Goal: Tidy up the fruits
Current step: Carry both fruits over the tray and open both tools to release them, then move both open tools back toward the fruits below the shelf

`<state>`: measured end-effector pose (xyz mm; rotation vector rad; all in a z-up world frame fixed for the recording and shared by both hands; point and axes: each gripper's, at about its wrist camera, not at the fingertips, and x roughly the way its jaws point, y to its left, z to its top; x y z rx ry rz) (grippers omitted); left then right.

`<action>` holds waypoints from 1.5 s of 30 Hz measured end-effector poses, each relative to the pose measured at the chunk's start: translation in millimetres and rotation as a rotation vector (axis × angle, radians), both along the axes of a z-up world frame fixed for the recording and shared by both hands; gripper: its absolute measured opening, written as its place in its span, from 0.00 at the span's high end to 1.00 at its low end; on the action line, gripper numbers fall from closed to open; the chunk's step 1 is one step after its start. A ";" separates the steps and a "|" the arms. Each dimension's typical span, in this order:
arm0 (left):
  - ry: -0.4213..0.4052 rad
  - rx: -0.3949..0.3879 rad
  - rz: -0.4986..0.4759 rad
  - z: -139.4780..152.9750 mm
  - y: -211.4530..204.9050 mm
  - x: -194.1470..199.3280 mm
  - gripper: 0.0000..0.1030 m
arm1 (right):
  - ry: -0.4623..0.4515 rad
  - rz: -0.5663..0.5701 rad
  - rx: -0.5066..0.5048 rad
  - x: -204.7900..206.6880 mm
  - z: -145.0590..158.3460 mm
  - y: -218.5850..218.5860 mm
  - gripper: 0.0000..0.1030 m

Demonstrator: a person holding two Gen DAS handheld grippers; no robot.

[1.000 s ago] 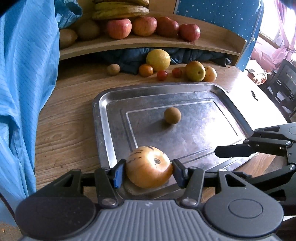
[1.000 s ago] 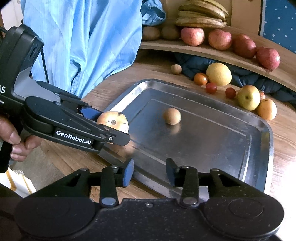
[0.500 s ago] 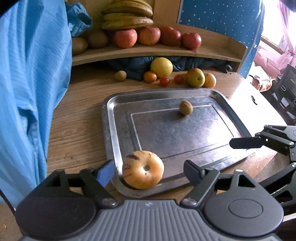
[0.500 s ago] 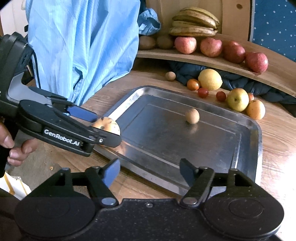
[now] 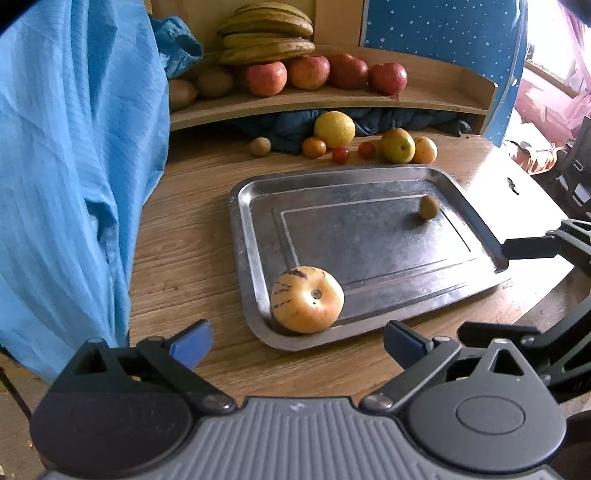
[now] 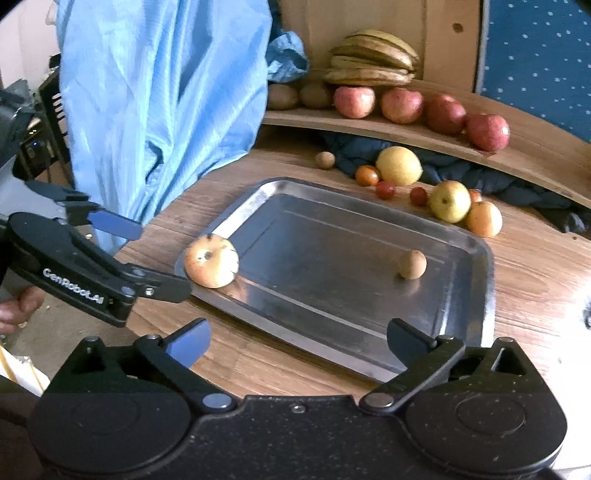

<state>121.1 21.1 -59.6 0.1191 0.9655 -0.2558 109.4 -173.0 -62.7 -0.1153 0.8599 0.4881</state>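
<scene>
The left gripper (image 5: 297,341) is spread wide with nothing between its fingers; it sits just short of the near corner of the metal tray (image 5: 236,236). The right gripper (image 6: 297,341) is likewise wide open and empty, positioned at the tray's near edge. The tray holds two fruits: one striped yellow-orange fruit (image 5: 307,299) resting in the near-left corner against the rim, and one small brown fruit (image 5: 429,207) toward the far-right side, well apart from the first. On the wooden table (image 5: 184,251) beyond the tray lie seven loose fruits: one small brown fruit (image 5: 260,146), one orange tomato (image 5: 314,147), one large yellow citrus (image 5: 334,129), two small red tomatoes (image 5: 340,155), one yellow-green apple (image 5: 398,146) and one orange fruit (image 5: 424,150) touching it. The shelf (image 5: 332,101) carries four red apples (image 5: 266,78) in a row, one bunch of bananas (image 5: 267,35) and two brown fruits (image 5: 214,82) at its left end. One blue cloth (image 5: 74,147) hangs at the left.
</scene>
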 end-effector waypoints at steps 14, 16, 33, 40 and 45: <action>-0.015 -0.002 -0.011 1.5 -1.9 41.5 0.01 | 0.028 -0.173 -0.063 24.9 -2.0 -18.6 0.01; -0.021 -0.008 -0.019 1.9 -4.5 51.5 0.01 | 0.022 -0.190 -0.067 31.9 -1.0 -21.6 0.01; -0.041 -0.027 -0.034 1.9 -15.4 115.5 0.00 | 0.015 -0.248 -0.091 79.4 -4.3 -29.8 0.01; -0.035 -0.008 -0.024 -1.6 -17.4 137.2 0.00 | 0.009 -0.243 -0.079 94.4 -8.6 -27.3 0.01; -0.039 0.003 -0.017 -1.9 -19.5 155.1 0.00 | -0.006 -0.247 -0.070 104.3 -10.3 -26.1 0.01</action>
